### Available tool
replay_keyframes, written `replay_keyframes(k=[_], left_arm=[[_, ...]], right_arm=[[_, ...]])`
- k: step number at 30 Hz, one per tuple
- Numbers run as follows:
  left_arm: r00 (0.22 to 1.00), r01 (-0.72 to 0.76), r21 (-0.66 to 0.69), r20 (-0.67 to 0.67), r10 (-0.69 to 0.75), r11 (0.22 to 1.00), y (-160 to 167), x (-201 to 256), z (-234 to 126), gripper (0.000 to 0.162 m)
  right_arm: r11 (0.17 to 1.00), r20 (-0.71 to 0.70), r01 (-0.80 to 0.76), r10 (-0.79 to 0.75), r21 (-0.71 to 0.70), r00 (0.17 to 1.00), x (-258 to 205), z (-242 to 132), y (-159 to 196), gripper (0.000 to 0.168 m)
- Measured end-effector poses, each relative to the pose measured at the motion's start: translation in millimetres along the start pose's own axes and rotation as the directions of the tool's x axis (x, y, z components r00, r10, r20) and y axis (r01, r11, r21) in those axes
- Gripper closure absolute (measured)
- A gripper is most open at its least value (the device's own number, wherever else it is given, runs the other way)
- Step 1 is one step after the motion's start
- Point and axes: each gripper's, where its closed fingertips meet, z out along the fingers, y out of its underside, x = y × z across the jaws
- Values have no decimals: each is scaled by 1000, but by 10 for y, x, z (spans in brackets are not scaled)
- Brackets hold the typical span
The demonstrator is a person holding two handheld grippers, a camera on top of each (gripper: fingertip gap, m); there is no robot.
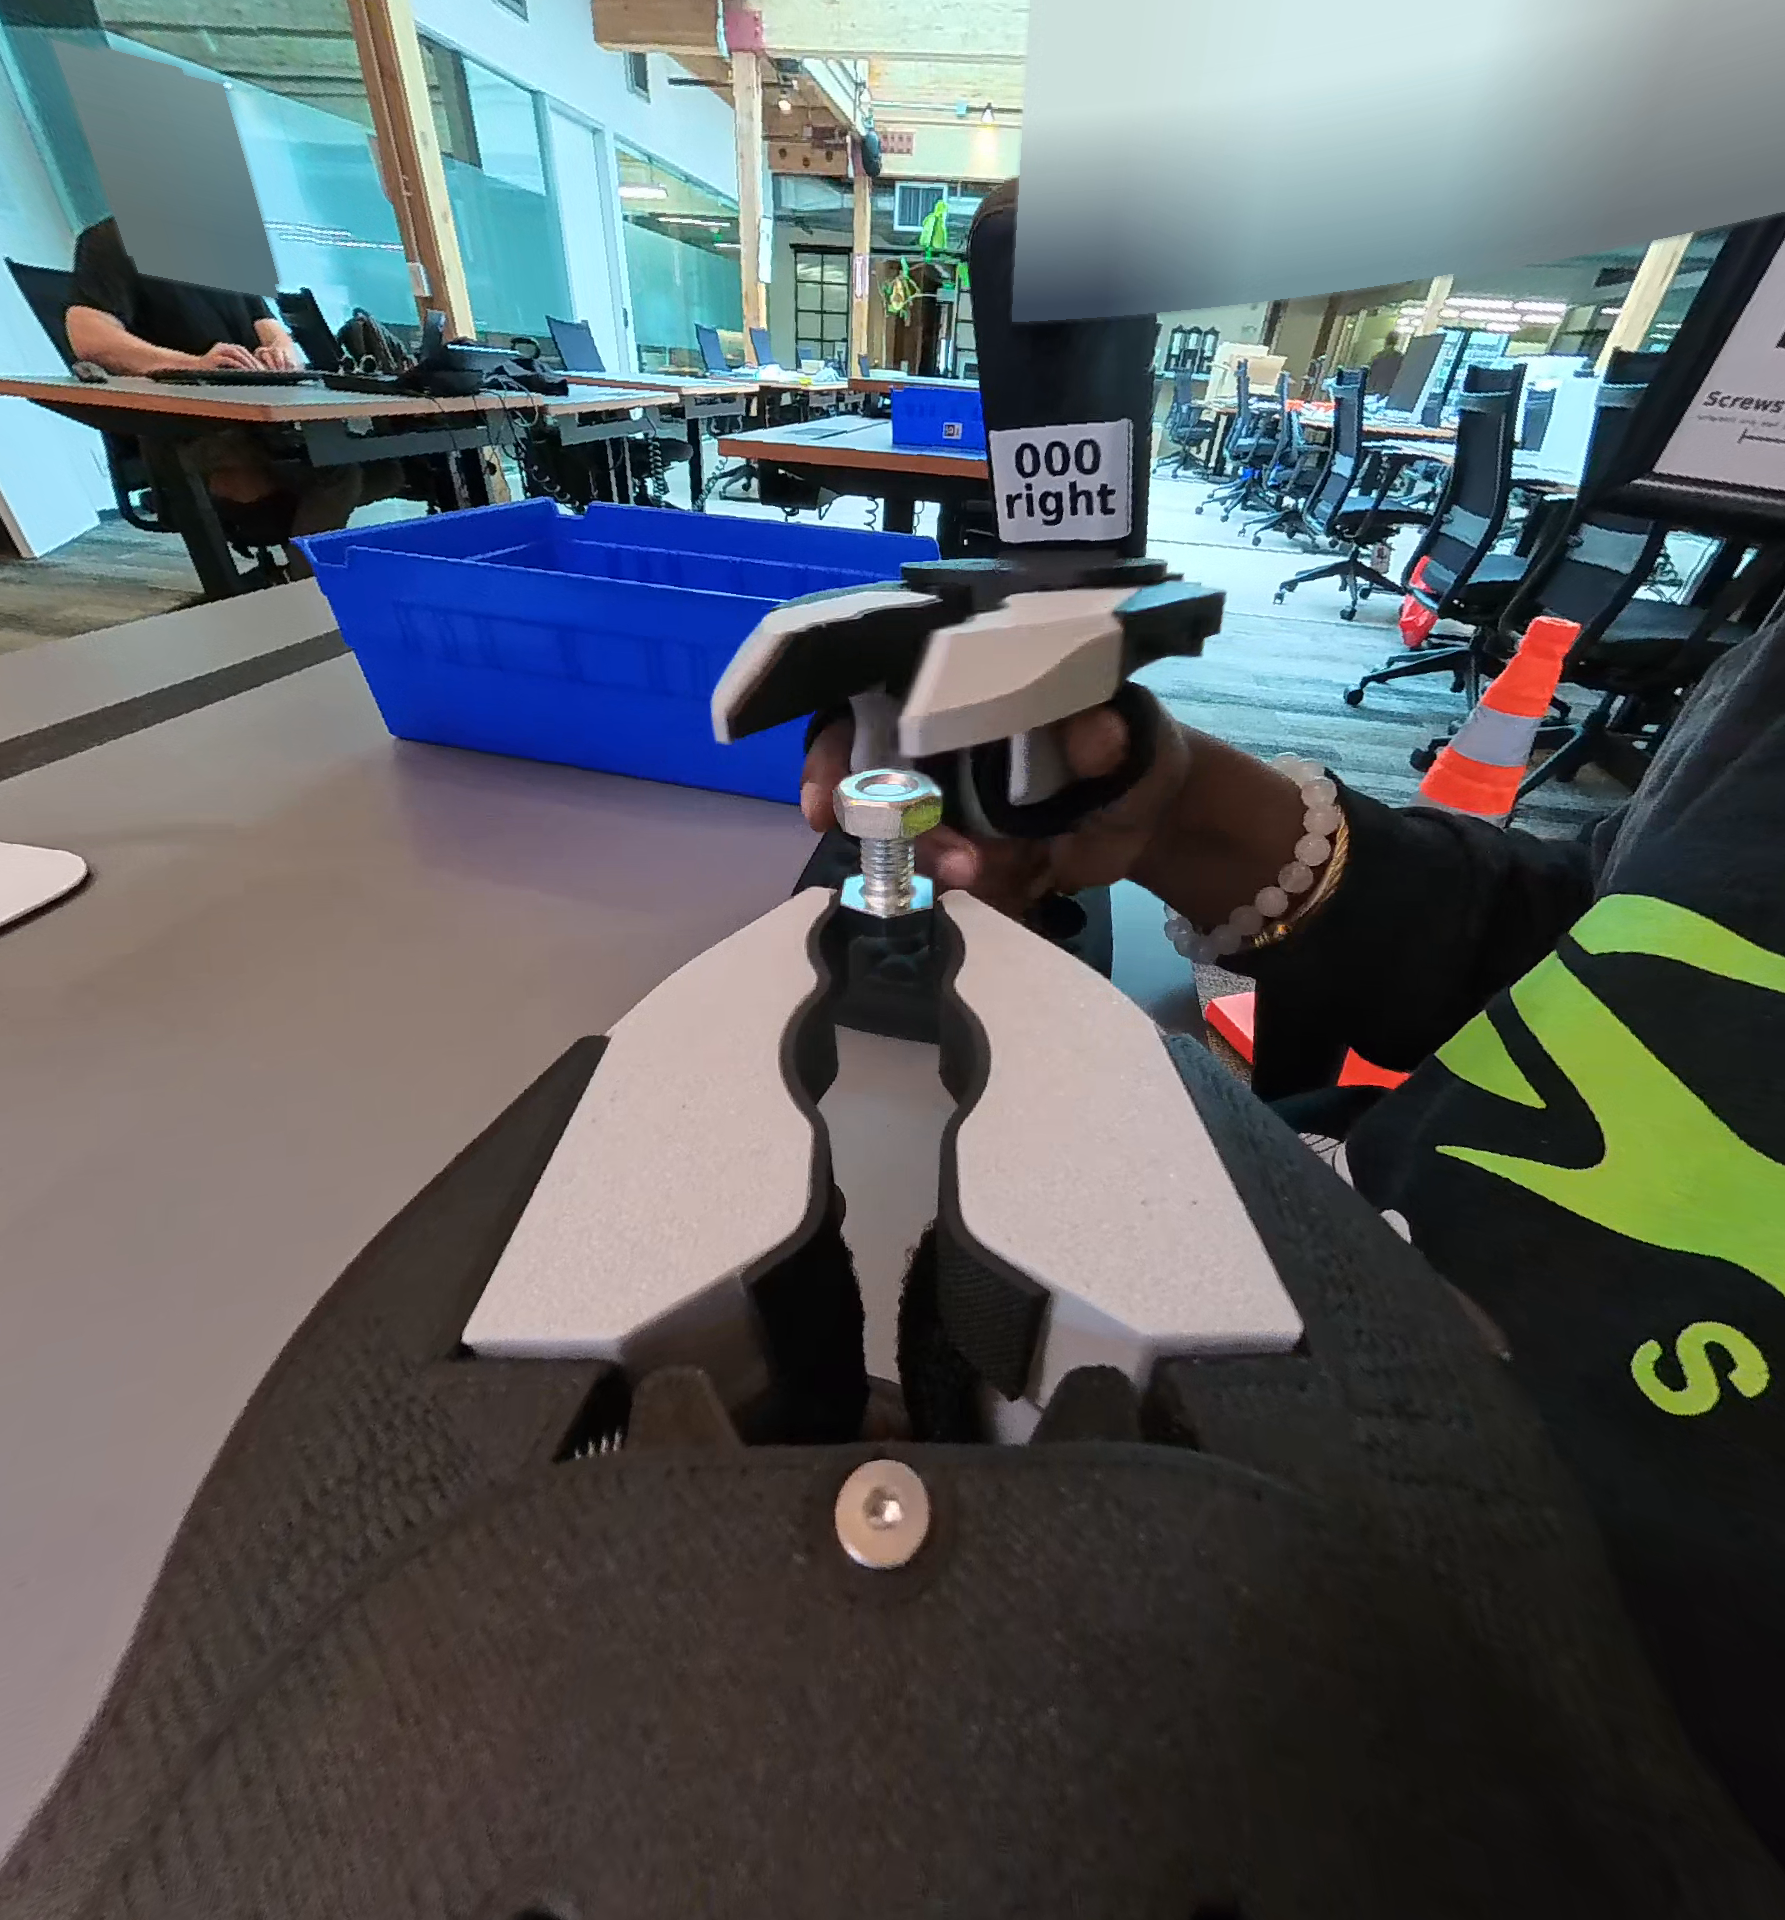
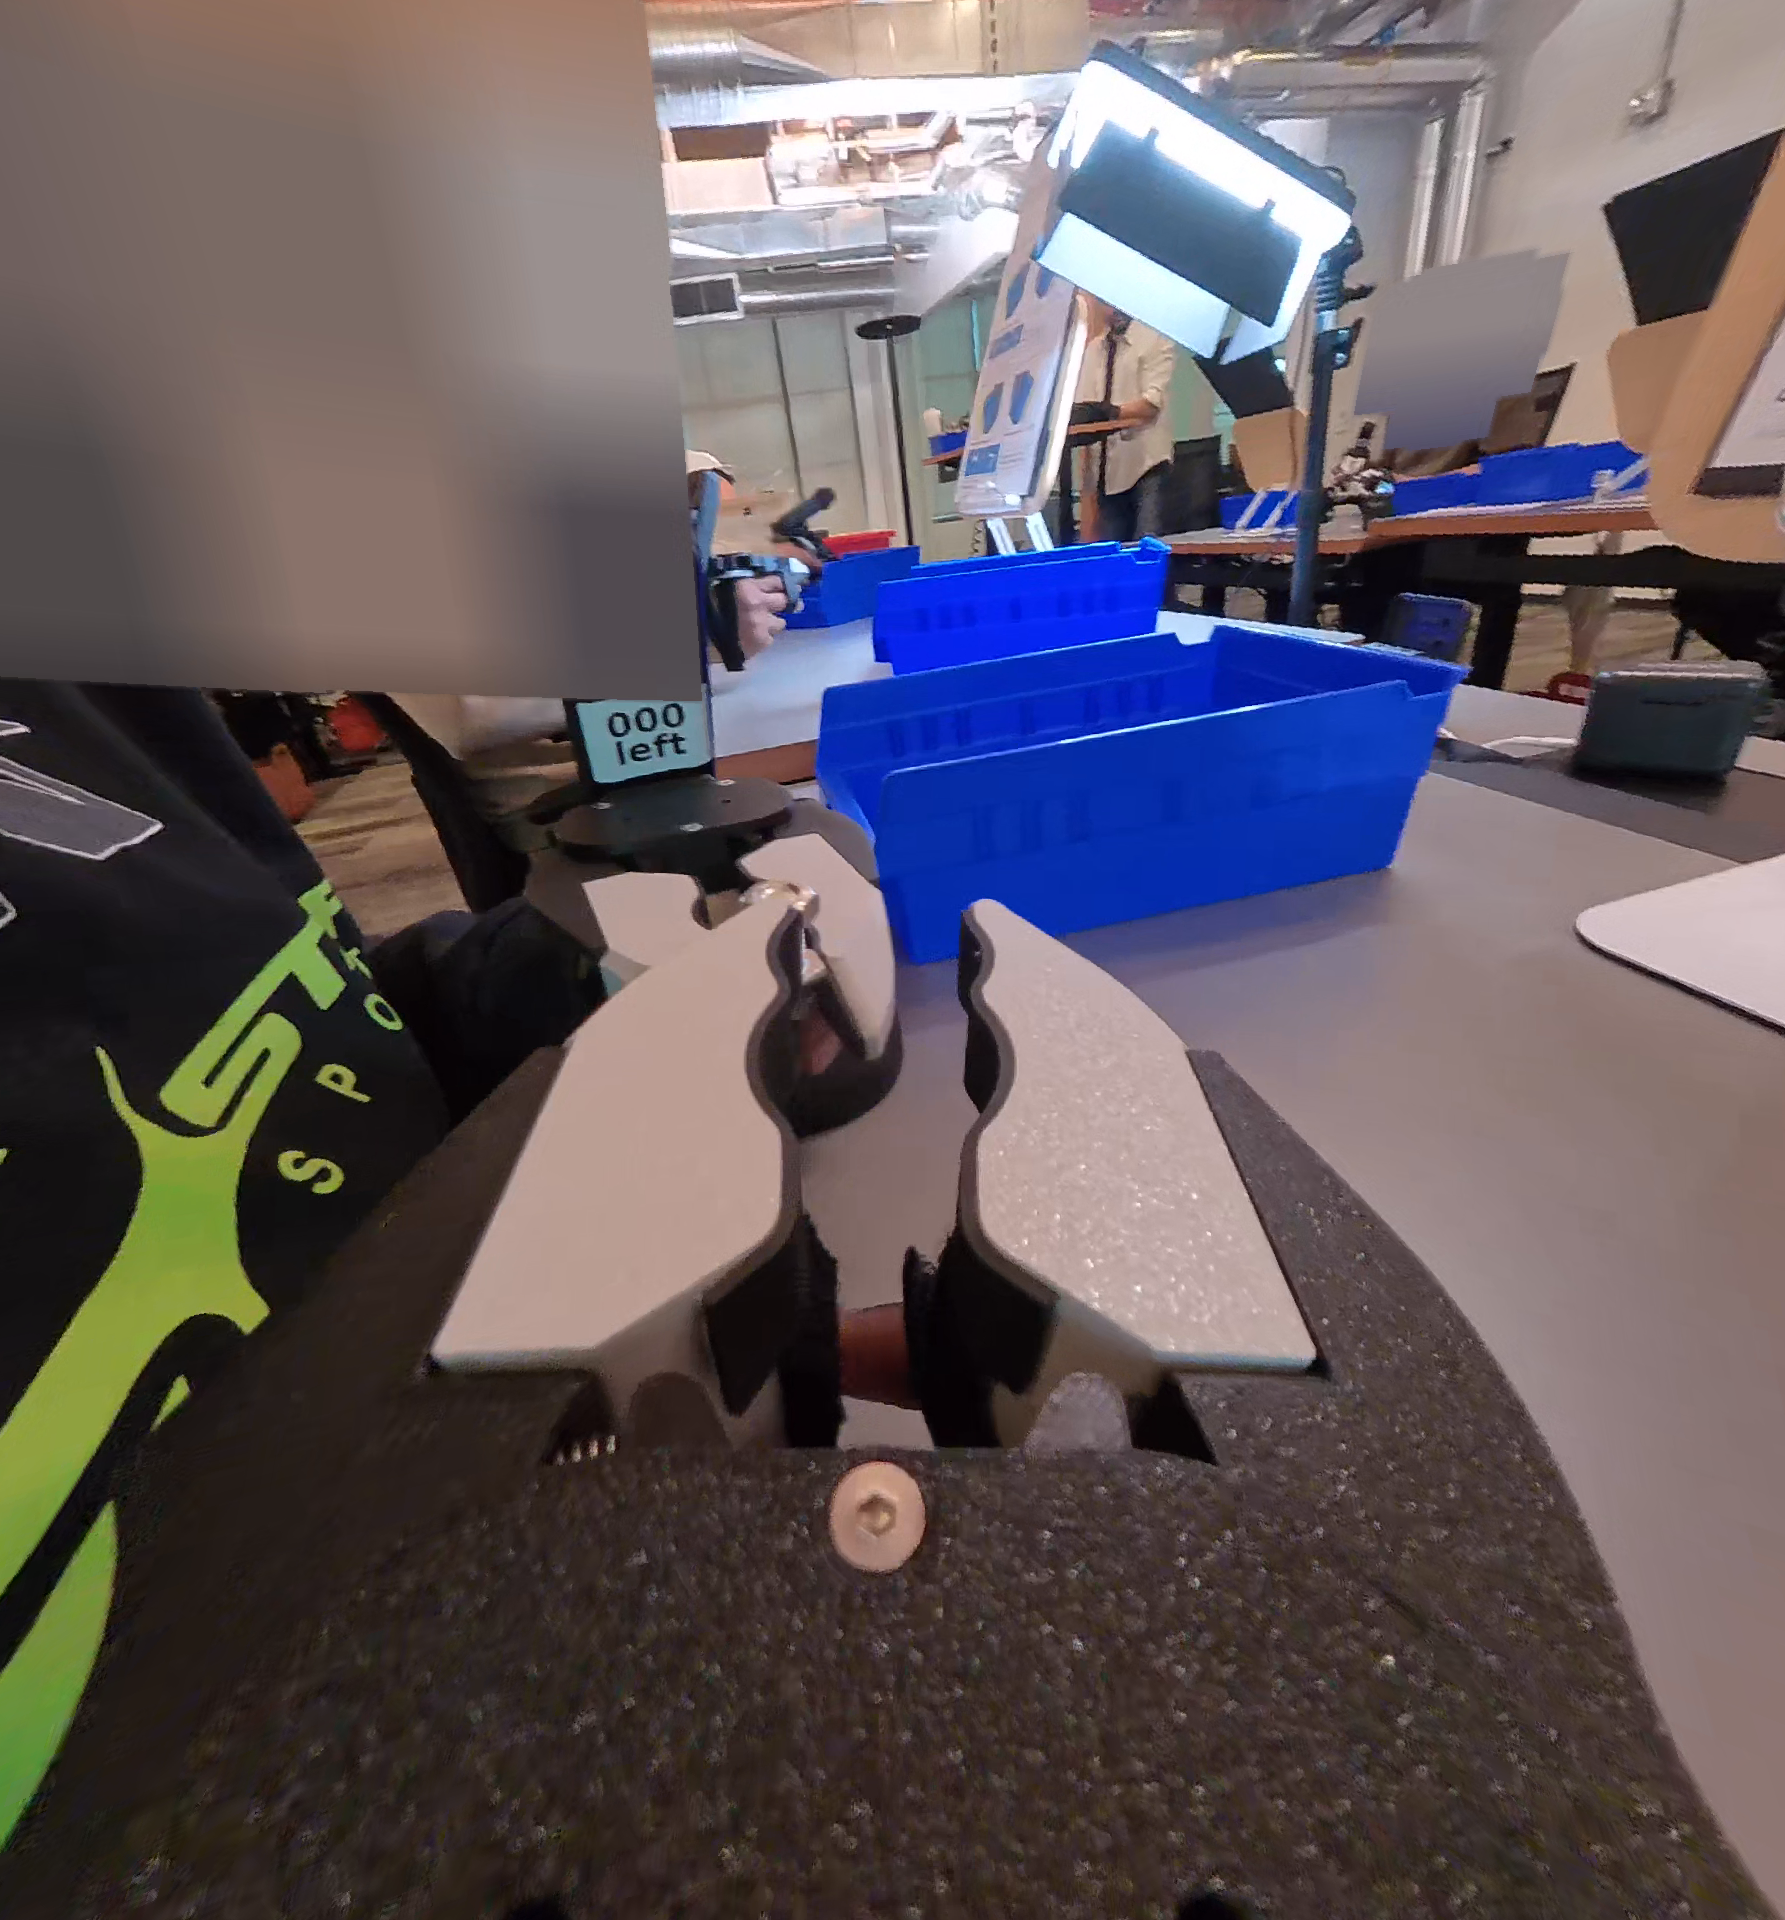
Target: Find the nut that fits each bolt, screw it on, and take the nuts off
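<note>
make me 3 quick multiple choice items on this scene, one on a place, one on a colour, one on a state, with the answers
1. Where is the bolt?
A. In the blue bin
B. Between the left gripper's fingertips, standing upright
C. Lying on the table

2. What colour is the bin on the grey table?
A. Red
B. Green
C. Blue

3. How is the right gripper?
A. Open, holding nothing
B. Shut on the nut
C. Shut on the bin's rim

Answers
1 B: the left gripper clamps the bolt's lower end, with the thread pointing up.
2 C: its walls are bright blue in both views.
3 A: there is a clear gap between its fingers, and the nut sits at the top of the bolt, free of them.
</note>
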Motion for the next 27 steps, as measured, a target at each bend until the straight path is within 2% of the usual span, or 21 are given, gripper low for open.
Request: replay_keyframes(k=[4,9,13,15,17,19,27], left_arm=[[1000,1,-2,2,-1,1000,2,-3,3,147],[1000,-8,-5,-1,8,1000,7,10,6,147],[1000,-5,-4,-4,5,1000,5,11,5,147],[1000,-2,-2,-1,2,1000,3,5,3,147],[1000,-4,5,-14,5,1000,-9,24,-3,147],[1000,-11,-4,-9,11,1000,4,21,5,147],[1000,-6,-8,-3,6,1000,10,8,11,147]], right_arm=[[1000,44,12,-12,-21,999,-96,142,35,127],[999,44,14,-13,-37,999,-102,242,63,126],[999,34,12,-10,-37,999,-65,156,60,126],[999,18,10,-10,-34,1000,-28,79,50,127],[1000,-46,17,-18,-23,999,80,-8,36,147],[1000,-55,17,-18,-17,998,101,-56,22,150],[1000,42,13,-13,-12,999,-85,124,21,126]])
